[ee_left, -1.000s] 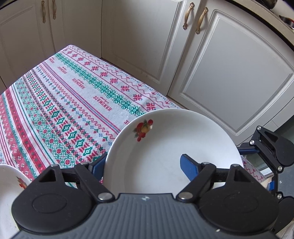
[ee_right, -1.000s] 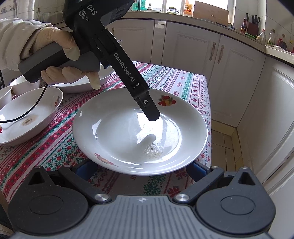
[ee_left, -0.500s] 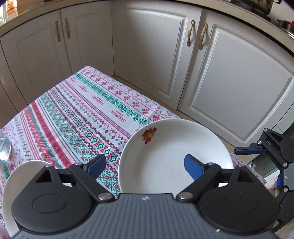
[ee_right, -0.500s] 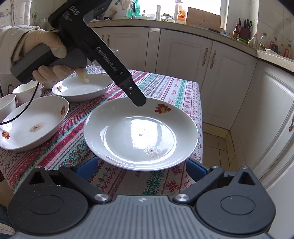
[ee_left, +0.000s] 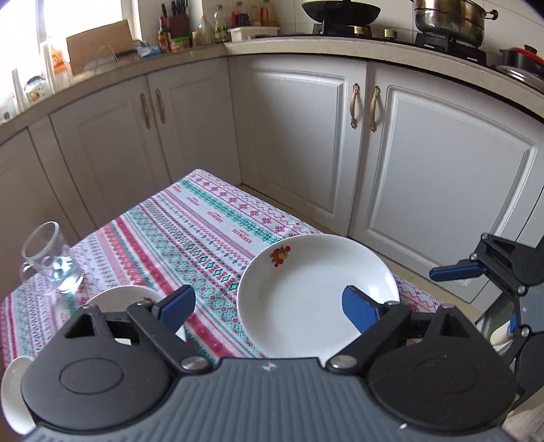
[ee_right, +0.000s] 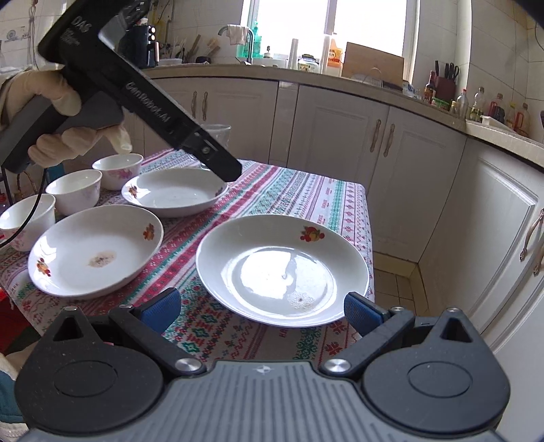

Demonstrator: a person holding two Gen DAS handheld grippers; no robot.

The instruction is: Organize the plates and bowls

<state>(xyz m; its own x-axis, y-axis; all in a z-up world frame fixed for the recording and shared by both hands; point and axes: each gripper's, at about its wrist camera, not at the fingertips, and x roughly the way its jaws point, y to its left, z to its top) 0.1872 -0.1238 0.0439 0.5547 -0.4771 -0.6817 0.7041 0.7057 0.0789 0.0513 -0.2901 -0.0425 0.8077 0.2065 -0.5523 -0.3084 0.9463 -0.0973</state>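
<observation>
**Both tools open and raised above the table; plates and bowls resting on the cloth**

The left tool [ee_left: 268, 307] was held above the table [ee_left: 204, 231], tilted downward; its blue-padded fingers [ee_left: 176, 304] stood wide apart and gripped nothing. In the right wrist view the same left tool [ee_right: 234, 170] appeared as a long black body sloping down from upper left, its tip hanging over the far plate [ee_right: 173, 192] without touching it; a gloved hand [ee_right: 61, 112] was wrapped around its grey handle.

The right tool [ee_right: 263, 311] was held low at the near edge of the table, its fingers [ee_right: 159, 309] spread wide and empty; the near plate [ee_right: 282, 268] lay just ahead of them on the patterned cloth, close to the table's corner, a fruit motif on its rim. In the left wrist view the right tool [ee_left: 476, 268] showed at the right edge, beside the table; its state could not be judged from that view alone.

Shown only in the right wrist view: a second plate [ee_right: 95, 250] with a brown smear at its centre, to the left of the near plate and apart from it; three small bowls [ee_right: 73, 190] in a row along the left side of the table.

Shown only in the left wrist view: a glass mug [ee_left: 51, 258] standing upright on the cloth at the left; a wok [ee_left: 340, 12] and a steel pot [ee_left: 448, 17] on the stove behind the cabinets. The near plate [ee_left: 316, 295] appeared there between the left tool's fingers in the frame, lying flat below them.
</observation>
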